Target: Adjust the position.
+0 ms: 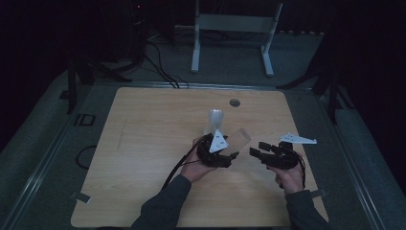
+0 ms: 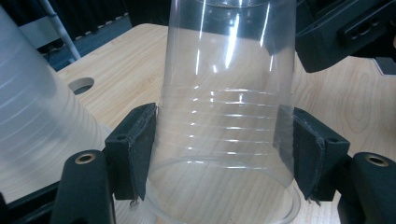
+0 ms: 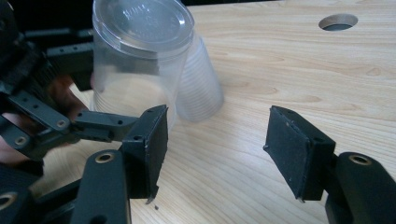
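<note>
Near the middle of the wooden table (image 1: 143,143), a clear plastic cup (image 2: 226,116) is held by the left gripper (image 2: 226,154); its two black pads (image 2: 140,149) are pressed against the cup's ribbed sides, one on each side, so the jaws are closed on it; in the high view the cup (image 1: 238,139) is seen tilted, lifted off the table and pointing toward the right gripper (image 1: 261,152); a stack of clear cups (image 1: 215,122) is seen standing mouth down just behind the left gripper (image 1: 233,155), and in the left gripper view it appears as a blurred cone (image 2: 37,121) beside the held cup; in the right gripper view the held cup (image 3: 135,65) is shown with its closed base turned toward the camera, the stack (image 3: 198,84) just behind it; the right gripper (image 3: 217,154) is kept wide, with bare table between its pads (image 3: 294,154) and nothing gripped; it is positioned just beside the held cup, and contact cannot be confirmed; a round hole (image 1: 234,102) is cut in the table beyond the stack; a white frame (image 1: 234,33) is seen on the floor past the far edge
</note>
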Tool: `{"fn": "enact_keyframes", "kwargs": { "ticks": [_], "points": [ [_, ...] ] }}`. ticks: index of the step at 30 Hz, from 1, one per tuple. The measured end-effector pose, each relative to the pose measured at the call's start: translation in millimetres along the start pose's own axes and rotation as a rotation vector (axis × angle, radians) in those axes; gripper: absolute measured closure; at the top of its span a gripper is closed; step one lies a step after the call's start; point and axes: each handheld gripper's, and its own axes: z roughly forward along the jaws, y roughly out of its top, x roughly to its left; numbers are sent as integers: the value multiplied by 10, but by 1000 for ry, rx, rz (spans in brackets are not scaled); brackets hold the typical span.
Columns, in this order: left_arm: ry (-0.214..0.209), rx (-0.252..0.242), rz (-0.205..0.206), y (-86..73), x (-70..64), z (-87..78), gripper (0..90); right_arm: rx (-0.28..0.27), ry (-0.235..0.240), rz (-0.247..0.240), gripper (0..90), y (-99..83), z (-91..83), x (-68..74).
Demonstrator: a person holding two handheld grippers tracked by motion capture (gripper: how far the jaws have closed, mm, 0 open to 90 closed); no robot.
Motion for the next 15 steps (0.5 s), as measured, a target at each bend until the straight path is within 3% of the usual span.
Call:
{"fn": "enact_keyframes", "kwargs": {
  "ticks": [15],
  "points": [
    [-30,22,29,33,27,-31,312,94,-63,-146,386,86,-34,57]
  ]
}}
